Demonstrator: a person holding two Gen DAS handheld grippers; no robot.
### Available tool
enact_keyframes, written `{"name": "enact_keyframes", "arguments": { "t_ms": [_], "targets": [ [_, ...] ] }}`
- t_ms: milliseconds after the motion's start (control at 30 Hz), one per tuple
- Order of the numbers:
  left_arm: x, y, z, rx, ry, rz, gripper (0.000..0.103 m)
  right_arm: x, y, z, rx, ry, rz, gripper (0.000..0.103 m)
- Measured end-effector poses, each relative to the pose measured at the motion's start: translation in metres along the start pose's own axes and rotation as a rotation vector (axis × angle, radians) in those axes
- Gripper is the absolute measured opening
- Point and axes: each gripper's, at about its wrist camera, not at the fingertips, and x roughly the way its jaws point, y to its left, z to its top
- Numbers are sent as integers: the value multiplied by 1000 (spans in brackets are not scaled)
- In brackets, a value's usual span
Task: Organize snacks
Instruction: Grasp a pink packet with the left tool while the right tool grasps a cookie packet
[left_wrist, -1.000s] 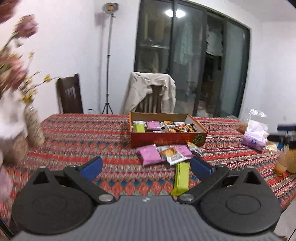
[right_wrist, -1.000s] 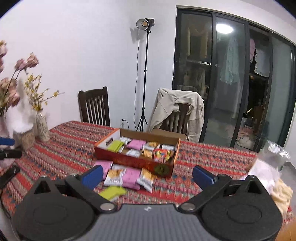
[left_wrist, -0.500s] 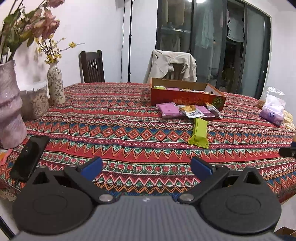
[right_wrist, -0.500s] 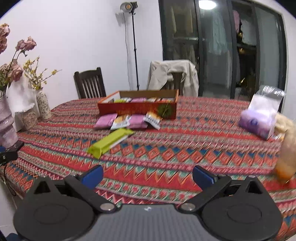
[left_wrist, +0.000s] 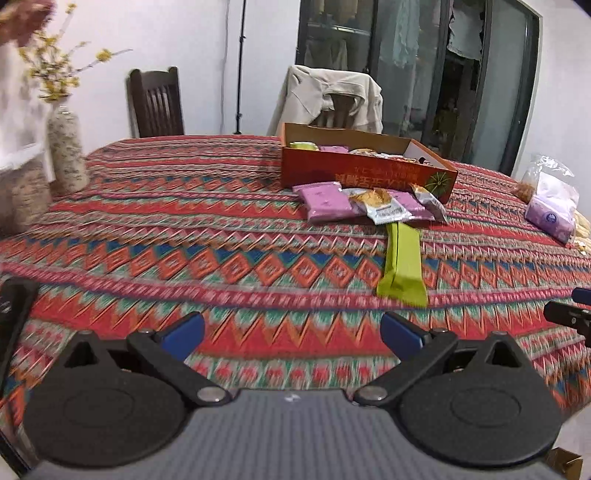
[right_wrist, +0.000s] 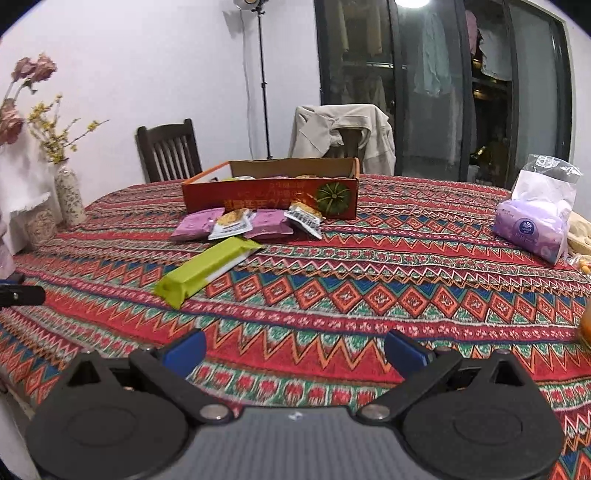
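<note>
Approach step, nothing grasped yet. Left gripper (left_wrist: 291, 328) and right gripper (right_wrist: 295, 345) both spread wide, empty, over the near tabletop (right_wrist: 369, 295). Green snack bar (right_wrist: 207, 267) lies loose, near side of the orange box (right_wrist: 269, 197). Next: reach in, straddle the bar.

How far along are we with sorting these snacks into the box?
Early on. Done: several packets already lie in the box. In hand: nothing; the left gripper and right gripper are both open and empty, short of the snacks. Left: the green bar alone on the cloth, plus two purple packets and two cracker packets clustered against the box front.
</note>
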Motion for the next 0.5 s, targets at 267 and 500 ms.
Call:
{"name": "enact_keyframes", "arguments": {
  "t_ms": [267,500],
  "targets": [
    [102,-8,78,16,-19,-63,103,69,-10,57,76,0,54,102],
    [185,-20,123,62,6,-109,103,155,-9,111,82,24,80,89]
  ]
}}
